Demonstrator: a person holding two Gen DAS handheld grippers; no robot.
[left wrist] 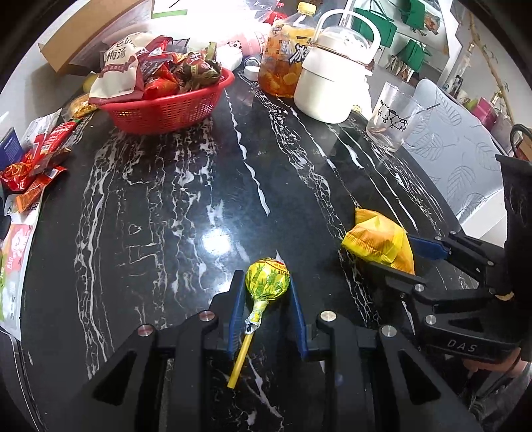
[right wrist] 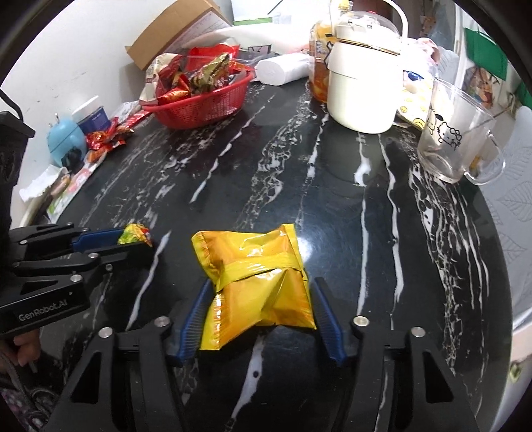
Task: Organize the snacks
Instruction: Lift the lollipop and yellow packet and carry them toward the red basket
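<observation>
A yellow-green wrapped lollipop with a yellow stick sits head-up between the blue pads of my left gripper, which is shut on it just above the black marble table. A crumpled yellow snack packet fills the gap of my right gripper; both pads touch its sides, so it is shut on it. In the left wrist view the right gripper and the packet are at the right. At the back left a red basket stands heaped with snack packs.
A white kettle, an orange drink bottle and a glass mug stand at the back right near the table edge. Loose red snack packs lie at the left edge. A cardboard box is behind the basket.
</observation>
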